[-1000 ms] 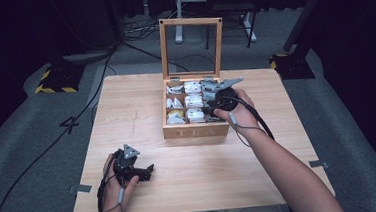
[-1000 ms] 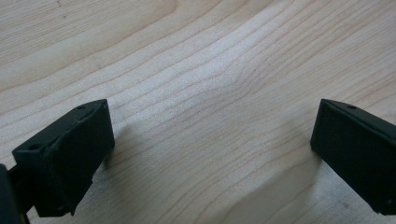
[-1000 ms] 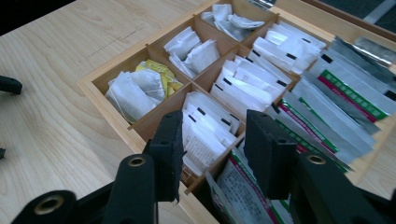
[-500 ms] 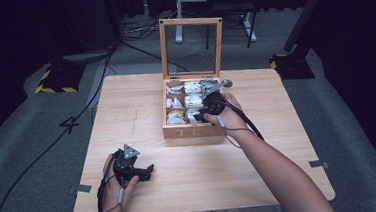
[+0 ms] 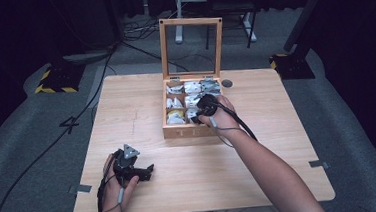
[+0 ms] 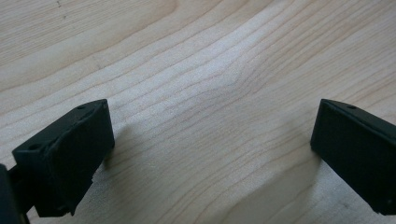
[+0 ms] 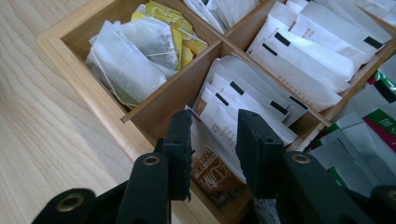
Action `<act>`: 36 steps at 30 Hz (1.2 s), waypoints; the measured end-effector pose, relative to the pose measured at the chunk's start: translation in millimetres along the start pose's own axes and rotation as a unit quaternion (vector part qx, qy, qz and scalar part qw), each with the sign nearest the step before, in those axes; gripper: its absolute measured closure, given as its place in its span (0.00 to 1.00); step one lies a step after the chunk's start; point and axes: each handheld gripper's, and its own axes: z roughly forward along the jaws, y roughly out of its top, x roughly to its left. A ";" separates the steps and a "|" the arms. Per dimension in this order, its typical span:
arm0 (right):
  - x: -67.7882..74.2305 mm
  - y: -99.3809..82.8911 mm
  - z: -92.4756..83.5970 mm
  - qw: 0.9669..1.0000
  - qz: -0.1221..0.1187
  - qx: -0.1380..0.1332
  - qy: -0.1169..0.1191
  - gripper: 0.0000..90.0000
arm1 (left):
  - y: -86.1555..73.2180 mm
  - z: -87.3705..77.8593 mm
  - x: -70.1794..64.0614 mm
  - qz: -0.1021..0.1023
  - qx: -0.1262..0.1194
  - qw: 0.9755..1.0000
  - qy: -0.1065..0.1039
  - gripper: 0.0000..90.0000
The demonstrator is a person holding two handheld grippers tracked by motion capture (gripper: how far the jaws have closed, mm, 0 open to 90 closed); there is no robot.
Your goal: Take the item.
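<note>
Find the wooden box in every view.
High view: box at centre, on the table's far half.
Right gripper view: box across the upper right, compartments holding packets.
Left gripper view: table under the left gripper.
Shared landmark: the table's pale wood.

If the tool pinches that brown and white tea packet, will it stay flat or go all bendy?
Probably bendy. The tea packet looks like thin paper, leaning against its neighbours, so it should flex and weigh very little. It stands between the right tool's jaws in a packed compartment of the wooden box, so neighbours might drag along. The paper looks smooth, perhaps a bit slippery.
</note>
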 end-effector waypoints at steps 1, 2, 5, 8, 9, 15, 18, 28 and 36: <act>-0.5 -0.3 1.1 1.000 0.001 0.003 0.000 0.74 | 0.1 -0.1 0.1 0.000 0.001 1.000 0.000 0.00; -1.2 -0.5 2.2 1.000 0.004 0.004 0.002 0.75 | 0.1 -0.2 0.1 0.000 0.001 1.000 0.000 0.00; -2.5 -0.9 4.8 1.000 0.013 0.010 0.007 0.79 | 0.0 -0.1 0.1 0.000 0.001 1.000 -0.001 0.00; -2.6 -1.4 6.5 1.000 0.011 0.013 0.009 0.83 | -0.1 0.1 0.0 0.000 -0.001 1.000 0.000 0.00; -2.2 -1.3 7.0 1.000 0.011 0.015 0.010 0.85 | 0.0 0.1 0.0 0.000 0.000 1.000 0.000 0.00; 0.6 -0.3 3.6 1.000 -0.011 0.021 0.021 1.00 | 0.0 0.0 0.0 0.000 0.000 1.000 0.000 0.00; 2.0 0.5 -0.4 0.999 -0.013 0.012 0.026 1.00 | 0.0 0.0 0.0 0.000 0.000 1.000 0.000 0.00; -1.7 2.7 -21.9 0.999 -0.014 -0.041 0.024 1.00 | 0.3 -0.1 0.2 0.001 0.001 1.000 0.000 0.00; -2.3 0.1 -51.6 0.995 -0.006 -0.094 0.036 1.00 | 1.1 0.7 0.6 0.002 0.000 1.000 0.001 0.00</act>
